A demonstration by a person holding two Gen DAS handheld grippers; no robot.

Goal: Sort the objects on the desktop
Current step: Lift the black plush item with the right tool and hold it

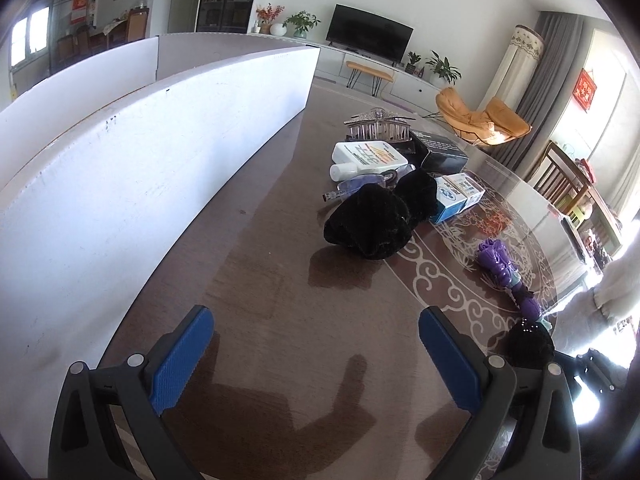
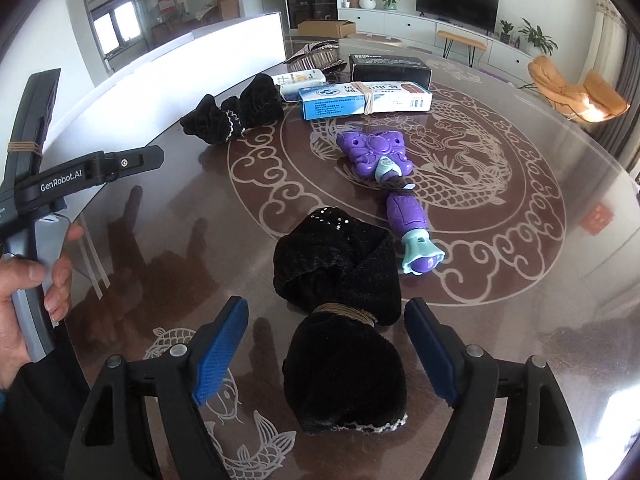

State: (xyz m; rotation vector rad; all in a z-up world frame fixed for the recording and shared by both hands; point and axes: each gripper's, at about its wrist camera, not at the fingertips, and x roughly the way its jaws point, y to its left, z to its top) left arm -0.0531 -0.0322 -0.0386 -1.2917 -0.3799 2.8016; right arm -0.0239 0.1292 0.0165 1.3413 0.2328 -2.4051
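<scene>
The right tool (image 2: pixel 326 354) is spread wide with nothing gripped; its blue pads (image 2: pixel 218 350) stand on either side of the near black velvet bundle (image 2: pixel 340 320), apart from it. That bundle lies on the brown patterned desk (image 2: pixel 500 240), its long axis running near to far, tied at the waist with a tan band (image 2: pixel 346 312); the lace-edged end points toward the camera and the sequin-trimmed end points away. Just to its right lies the purple toy wand (image 2: pixel 394 188), its long axis running from the butterfly-shaped head at far left to the teal flared end at near right, which lies close beside the bundle's far half. Farther back, a second black velvet bundle (image 2: pixel 236 110) lies with its long axis left to right, near the white divider board (image 2: pixel 168 68). Beyond it a blue-and-white box (image 2: pixel 364 98) with a rubber band lies lengthwise left to right, with a black box (image 2: pixel 388 68) behind it and a white tube (image 2: pixel 300 80) to its left. The left tool (image 1: pixel 316 354) is also spread wide and holds nothing, hovering over a bare stretch of desk (image 1: pixel 260 280) beside the divider board (image 1: pixel 140 152); ahead of it in its own view sit the second velvet bundle (image 1: pixel 368 224), the white tube (image 1: pixel 370 156) and the wand (image 1: pixel 504 272).
</scene>
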